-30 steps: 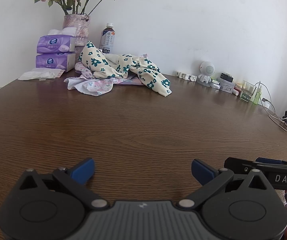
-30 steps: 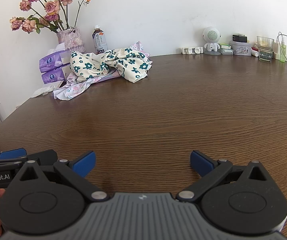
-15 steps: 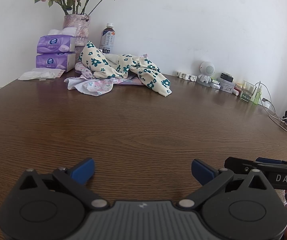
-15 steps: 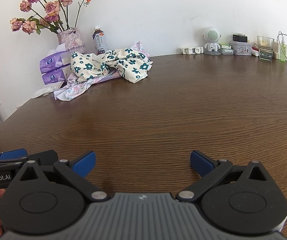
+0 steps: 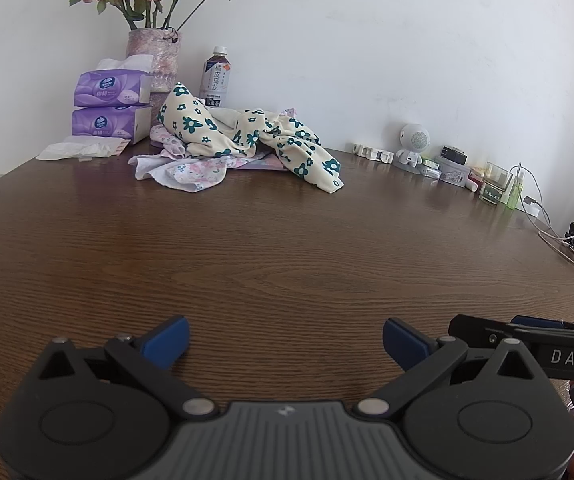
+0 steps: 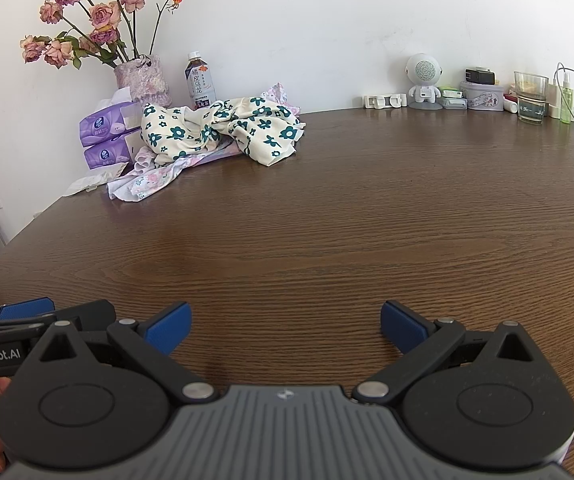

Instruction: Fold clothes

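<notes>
A crumpled cream garment with dark green flowers (image 5: 247,136) (image 6: 223,128) lies in a heap at the far left of the brown table (image 5: 287,248) (image 6: 327,220). Under it spreads a pale pink-flowered cloth (image 5: 183,170) (image 6: 147,180). My left gripper (image 5: 285,338) hovers low over the table's near edge, open, nothing between its blue pads. My right gripper (image 6: 285,324) is beside it, also open and empty. Each shows at the edge of the other's view: the right gripper (image 5: 527,330), the left gripper (image 6: 27,312). Both are far from the clothes.
Behind the clothes stand a vase of dried roses (image 5: 155,56), a drink bottle (image 5: 215,78) and stacked purple tissue packs (image 5: 107,108). Along the back wall are a small white robot figure (image 6: 423,80), a tin, a glass (image 6: 530,96) and charging cables (image 5: 567,248).
</notes>
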Available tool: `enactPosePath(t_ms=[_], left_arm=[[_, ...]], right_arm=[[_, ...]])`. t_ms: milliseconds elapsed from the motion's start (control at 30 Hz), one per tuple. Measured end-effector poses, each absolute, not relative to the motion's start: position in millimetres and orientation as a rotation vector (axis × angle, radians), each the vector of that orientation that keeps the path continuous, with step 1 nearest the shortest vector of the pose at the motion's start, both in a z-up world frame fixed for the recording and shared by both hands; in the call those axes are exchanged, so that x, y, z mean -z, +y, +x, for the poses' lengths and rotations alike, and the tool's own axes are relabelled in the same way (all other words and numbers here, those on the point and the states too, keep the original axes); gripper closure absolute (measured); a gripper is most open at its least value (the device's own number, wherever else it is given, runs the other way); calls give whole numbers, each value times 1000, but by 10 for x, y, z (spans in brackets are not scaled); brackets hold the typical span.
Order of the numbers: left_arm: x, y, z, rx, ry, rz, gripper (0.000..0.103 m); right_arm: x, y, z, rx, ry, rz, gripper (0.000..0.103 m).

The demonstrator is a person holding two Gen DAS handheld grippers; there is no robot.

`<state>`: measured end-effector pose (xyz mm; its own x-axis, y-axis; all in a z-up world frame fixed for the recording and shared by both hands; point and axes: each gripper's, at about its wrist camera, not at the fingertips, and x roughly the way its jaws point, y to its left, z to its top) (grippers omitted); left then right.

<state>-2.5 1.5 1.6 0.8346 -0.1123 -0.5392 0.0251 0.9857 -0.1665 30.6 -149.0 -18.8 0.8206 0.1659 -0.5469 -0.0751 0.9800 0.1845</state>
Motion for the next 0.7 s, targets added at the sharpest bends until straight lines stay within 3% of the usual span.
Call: enactPosePath(t_ms=[700], left_arm=[[-44,46,-12,78,594,-165,0]], right_arm=[[190,-1426,336,-117,617,112,0]])
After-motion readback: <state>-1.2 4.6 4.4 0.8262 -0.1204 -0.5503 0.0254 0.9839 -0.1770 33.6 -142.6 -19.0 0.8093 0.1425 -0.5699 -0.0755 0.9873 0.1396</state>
